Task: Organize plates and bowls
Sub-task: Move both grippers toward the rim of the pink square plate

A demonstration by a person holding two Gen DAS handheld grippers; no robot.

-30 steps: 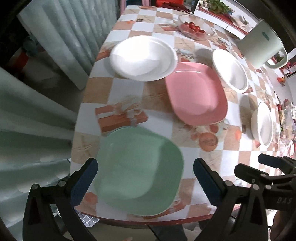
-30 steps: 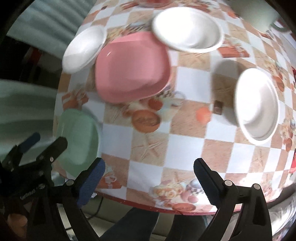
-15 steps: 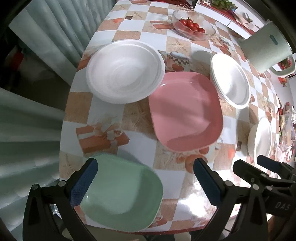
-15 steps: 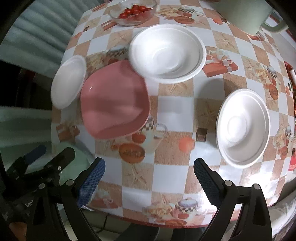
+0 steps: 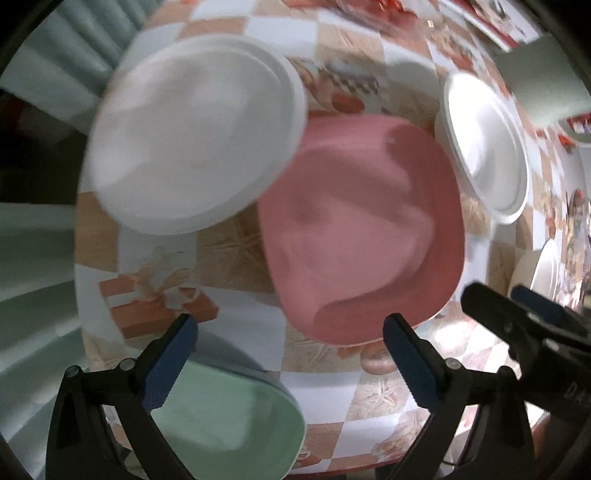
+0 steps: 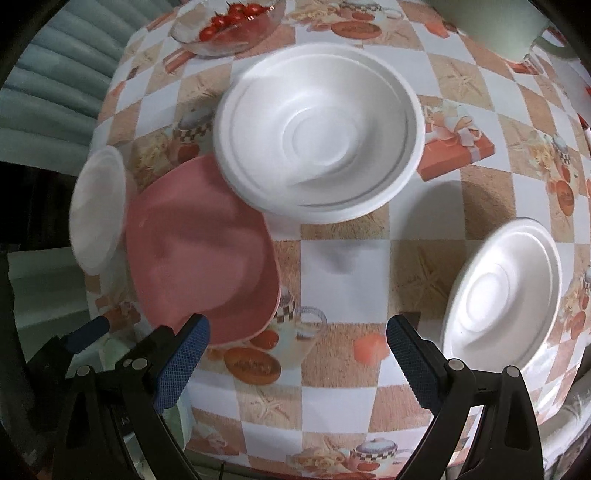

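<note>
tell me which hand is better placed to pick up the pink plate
Left, probably. The pink plate lies just ahead of the open left gripper; for the right gripper it sits off to the side, with bare tablecloth ahead.

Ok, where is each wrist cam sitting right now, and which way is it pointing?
Left wrist: on the left gripper, over the table's near-left edge, looking down on the green plate and pink plate; its open blue-padded fingers and the right gripper show.
Right wrist: on the right gripper, over the near edge, facing the white bowls and bowl of tomatoes; open fingers and the left gripper show.
Shared: the pink plate and the three white bowls.
</note>
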